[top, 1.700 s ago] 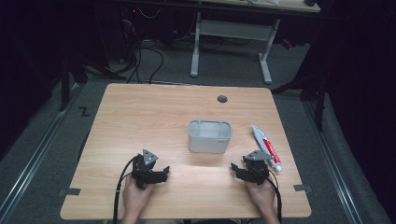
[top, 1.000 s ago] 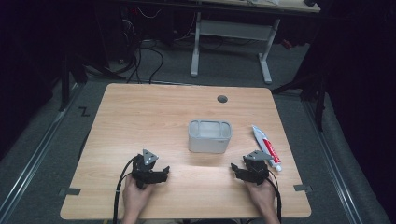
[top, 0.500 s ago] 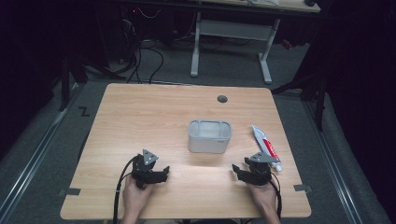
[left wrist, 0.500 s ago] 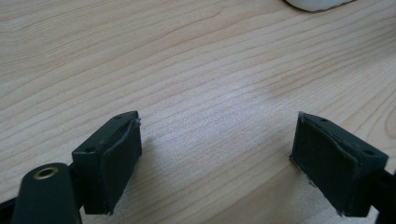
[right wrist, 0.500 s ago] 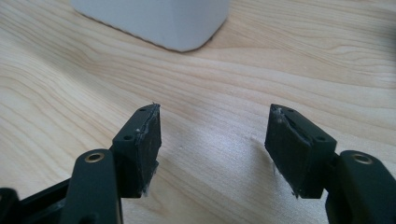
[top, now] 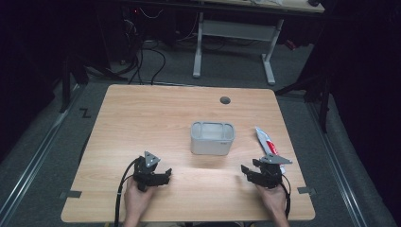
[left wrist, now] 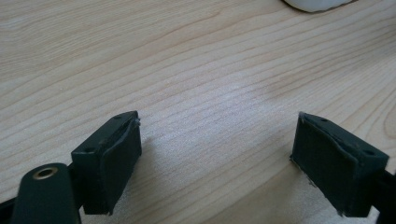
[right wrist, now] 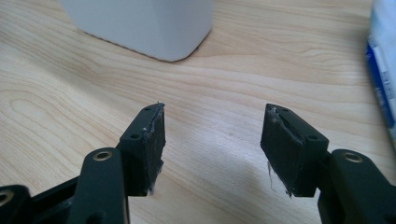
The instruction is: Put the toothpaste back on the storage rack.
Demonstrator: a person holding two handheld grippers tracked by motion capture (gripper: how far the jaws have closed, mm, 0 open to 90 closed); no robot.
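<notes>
In the left gripper view, the top edge is cutting off the white container (left wrist: 317, 3), leaving only a sliver of its base. In the right gripper view, the top edge is cropping the container (right wrist: 144, 23) above its lower wall, and the right edge is cropping the tube (right wrist: 385, 70). In the high view, the tube's (top: 266, 142) print is reading too small, and the right tongs (top: 250, 172) are hiding its near end.

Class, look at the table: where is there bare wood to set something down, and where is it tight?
The far half of the table, beyond the white box, is bare apart from a small round hole. The left side is open, as is the strip between the left gripper and right gripper. It is tight at the right edge, where the tube lies beside the right gripper.
</notes>
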